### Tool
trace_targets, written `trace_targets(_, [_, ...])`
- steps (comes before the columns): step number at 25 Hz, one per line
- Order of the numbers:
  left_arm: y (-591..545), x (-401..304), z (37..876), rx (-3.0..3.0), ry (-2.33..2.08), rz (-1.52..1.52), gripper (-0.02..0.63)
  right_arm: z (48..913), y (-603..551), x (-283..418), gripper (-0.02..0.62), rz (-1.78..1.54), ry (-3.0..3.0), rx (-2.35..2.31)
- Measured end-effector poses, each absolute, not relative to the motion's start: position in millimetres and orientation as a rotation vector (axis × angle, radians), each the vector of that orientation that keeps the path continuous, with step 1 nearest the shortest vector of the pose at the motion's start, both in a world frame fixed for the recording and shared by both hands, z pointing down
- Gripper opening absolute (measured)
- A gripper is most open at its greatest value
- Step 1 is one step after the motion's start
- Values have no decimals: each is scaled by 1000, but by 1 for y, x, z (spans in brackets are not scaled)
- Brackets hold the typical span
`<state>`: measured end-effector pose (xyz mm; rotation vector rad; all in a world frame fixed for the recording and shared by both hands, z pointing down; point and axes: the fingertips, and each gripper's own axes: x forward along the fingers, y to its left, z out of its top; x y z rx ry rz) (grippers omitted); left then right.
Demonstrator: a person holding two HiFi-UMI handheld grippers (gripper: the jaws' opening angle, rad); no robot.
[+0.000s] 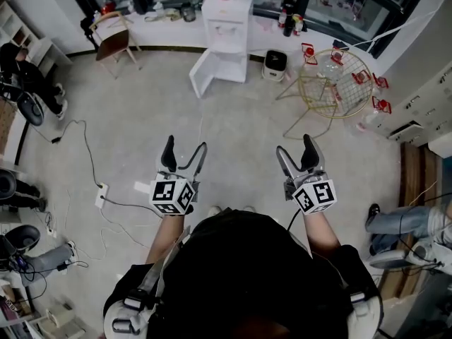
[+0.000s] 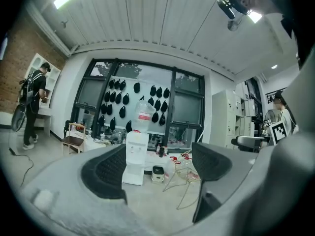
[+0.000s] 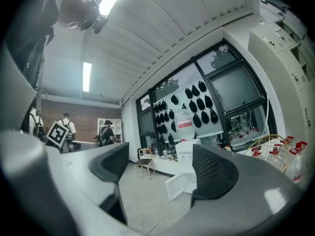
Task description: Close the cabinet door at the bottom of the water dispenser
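Here the right gripper (image 3: pixel 161 167) partly hides the water dispenser (image 3: pixel 185 154)

Open office-like workroom, bare concrete floor (image 1: pixel 240 119) strewn with loose cables (image 1: pixel 88 154), water dispenser (image 1: pixel 227 27) and chair (image 1: pixel 113 41) far ahead of the left tongs (image 1: pixel 186 148), white lockers (image 1: pixel 424 104) right of the right tongs (image 1: pixel 294 147), brick wall (image 3: pixel 86 114), dark-framed windows (image 2: pixel 147 95)

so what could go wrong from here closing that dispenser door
The cabinet door stands wide open, far from the open left gripper and right gripper; a hard shove could rock the water dispenser and its top bottle. A thin cable crosses the floor on the way there, a trip risk.
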<state>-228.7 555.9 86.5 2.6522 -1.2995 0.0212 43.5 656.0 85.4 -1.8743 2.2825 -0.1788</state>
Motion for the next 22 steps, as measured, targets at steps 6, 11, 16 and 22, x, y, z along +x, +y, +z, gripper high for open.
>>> trace_targets(6, [577,-187,96,2666,-1273,62,428,95,667,61,380,-209,2346,-1824])
trace_targets(11, [597,-164,102,2649,-1272,85,427,102,673,77,379,-223,2392,-1795])
trace_targets(16, [598,-168,111,2616,-1285,119,427,110,665,83,379,-271,2380,-1801])
trace_targets(22, [571,-177,119,2611,-1284,100,427,120,643,78,377,-280,2385,-1821])
